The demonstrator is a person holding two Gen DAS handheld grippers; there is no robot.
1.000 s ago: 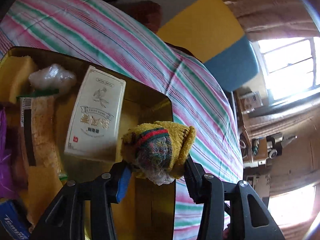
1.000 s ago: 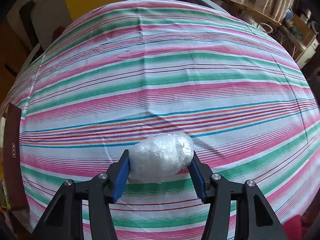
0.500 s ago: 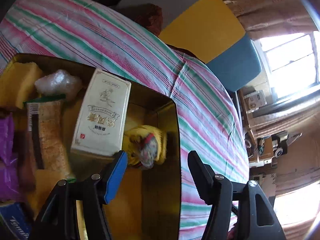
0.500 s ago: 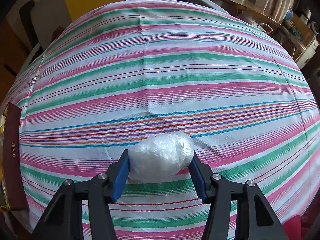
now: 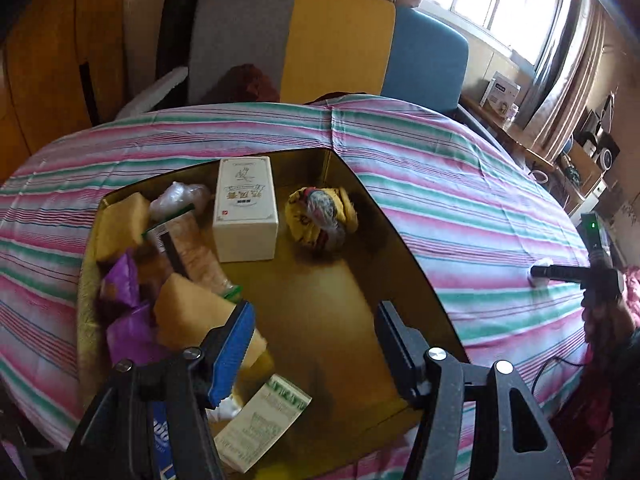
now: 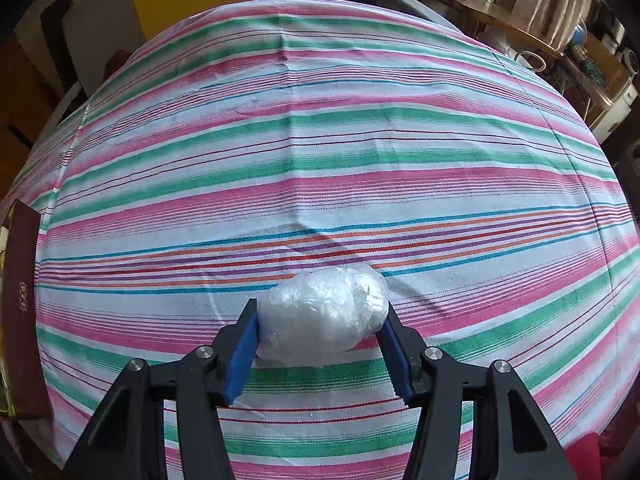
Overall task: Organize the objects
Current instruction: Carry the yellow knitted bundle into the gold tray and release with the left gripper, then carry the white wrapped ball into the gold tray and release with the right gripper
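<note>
Left gripper [image 5: 314, 334] now hangs wide open and empty above the near half of the gold box [image 5: 404, 240]; a second ago it held the yellow knitted bundle [image 5: 322, 218], which has since dropped and lies on the box floor ahead of the fingers, just right of the white carton [image 5: 246, 210]. That item looks put away. Sponges, a biscuit pack and purple wrappers crowd the box to the gripper's left, while the floor straight ahead and to its right is bare, bounded by the tall right wall. Lifting straight up seems the safest exit.

Right gripper [image 6: 318, 338] has not moved: its jaws stay closed on the plastic-wrapped ball [image 6: 324, 316], low over the striped cloth [image 6: 320, 140]. Open cloth stretches ahead and to both sides; the box's dark outer wall [image 6: 22, 312] stands far to its left, so the ball likely goes that way next.
</note>
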